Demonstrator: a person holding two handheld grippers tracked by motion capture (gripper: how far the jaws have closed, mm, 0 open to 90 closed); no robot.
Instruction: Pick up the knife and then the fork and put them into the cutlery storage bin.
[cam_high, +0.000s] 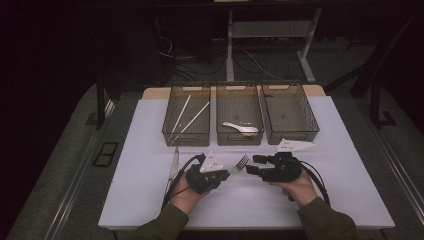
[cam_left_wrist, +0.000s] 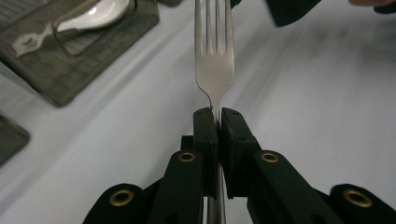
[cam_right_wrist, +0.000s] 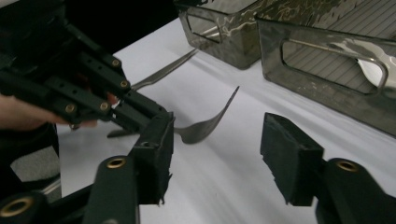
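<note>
Chopsticks (cam_high: 189, 118) in left bin (cam_high: 186, 135), spoon (cam_high: 240, 128) in middle bin (cam_high: 239, 137)

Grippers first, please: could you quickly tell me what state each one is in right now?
Left gripper: shut on the fork, clamped at its neck.
Right gripper: open, nothing between its jaws; the fork lies beyond them.

Desk (cam_high: 150, 200) — pale white sheet over a wooden top, its light-wood edge showing at the far side. Floor (cam_high: 70, 165) — grey, with a dark inset plate at left. Behind: white metal frame legs (cam_high: 230, 50), loose cables (cam_high: 200, 57). Room dim — far background black.
</note>
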